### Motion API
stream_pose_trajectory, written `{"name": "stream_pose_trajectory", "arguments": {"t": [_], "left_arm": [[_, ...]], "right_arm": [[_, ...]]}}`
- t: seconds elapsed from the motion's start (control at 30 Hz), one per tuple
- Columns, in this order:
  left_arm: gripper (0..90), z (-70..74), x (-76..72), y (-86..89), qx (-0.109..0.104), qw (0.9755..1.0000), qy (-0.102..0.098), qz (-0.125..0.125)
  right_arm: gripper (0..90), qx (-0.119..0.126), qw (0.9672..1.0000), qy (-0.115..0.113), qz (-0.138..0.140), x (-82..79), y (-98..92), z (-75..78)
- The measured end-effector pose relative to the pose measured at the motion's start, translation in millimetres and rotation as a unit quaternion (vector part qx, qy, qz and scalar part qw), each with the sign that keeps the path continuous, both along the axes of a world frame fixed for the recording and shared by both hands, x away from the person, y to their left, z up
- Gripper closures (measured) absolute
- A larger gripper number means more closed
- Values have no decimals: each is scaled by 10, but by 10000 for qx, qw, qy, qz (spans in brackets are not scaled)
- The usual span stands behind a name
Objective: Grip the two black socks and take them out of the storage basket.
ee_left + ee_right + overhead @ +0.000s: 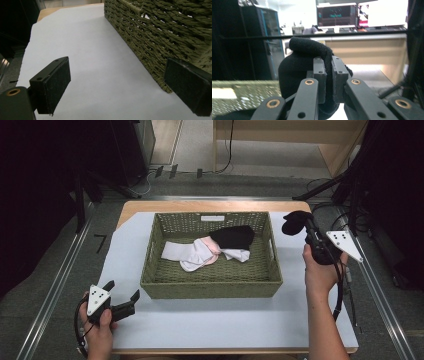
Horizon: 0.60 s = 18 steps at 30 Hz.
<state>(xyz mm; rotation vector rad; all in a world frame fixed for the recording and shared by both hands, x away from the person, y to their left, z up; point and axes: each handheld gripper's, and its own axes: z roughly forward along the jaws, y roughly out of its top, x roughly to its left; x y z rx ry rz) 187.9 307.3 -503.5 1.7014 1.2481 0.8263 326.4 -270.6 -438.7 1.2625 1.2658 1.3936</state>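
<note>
Black knit fills the right hand-held gripper (329, 75): its jaws are pressed together on a bunched black sock (295, 222), pinched by a fold so the rest hangs as a lump beyond the tips. That sock sits raised just off the right rim of the wicker basket (150, 270), probably on its way in to join the white, pink and black socks (210, 249) piled at the back. Left hand-held gripper (121, 296) rests spread and empty on the desk (200, 325), near the basket's front left corner, likely waiting.

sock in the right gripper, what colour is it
Black: the sock pinched in the right gripper, best in the right gripper view.
</note>
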Motion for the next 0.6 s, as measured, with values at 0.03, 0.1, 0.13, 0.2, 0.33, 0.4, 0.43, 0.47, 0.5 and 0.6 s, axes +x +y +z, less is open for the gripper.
{"name": "stream_pose_trajectory", "arguments": {"t": [0.03, 0.1, 0.13, 0.2, 0.33, 0.4, 0.43, 0.47, 0.5, 0.6], "left_arm": [[84, 0, 0, 0, 0, 10000, 0, 0], [84, -1, -1, 0, 0, 10000, -15, 0], [84, -1, -1, 0, 0, 10000, -15, 0], [84, -1, -1, 1, -1, 10000, -14, 0], [84, 0, 0, -1, 2, 10000, -4, 3], [84, 1, 0, 0, 5, 10000, 6, -2], [84, 1, 1, 0, 5, 10000, 8, -1], [84, 1, 1, 0, 5, 10000, 9, 0], [84, 1, 1, -1, 7, 10000, 8, 0], [84, 2, 0, 0, 26, 10000, 16, -1]], "right_arm": [[853, 0, 10000, 0, 0, 0, 0, 0], [853, -92, 9997, 224, -91, 7, -64, -173], [853, -107, 9994, 303, -116, 4, -81, -227], [852, -162, 9988, 438, -157, -2, -119, -325], [852, -284, 9973, 653, -158, -24, -171, -440], [832, -325, 9958, 848, -138, -46, -211, -518], [798, -338, 9951, 923, -107, -50, -221, -536], [734, -344, 9944, 998, -110, -55, -225, -550], [666, -348, 9937, 1061, -134, -60, -226, -559], [544, -286, 9929, 1147, -134, -80, -238, -557]]}}
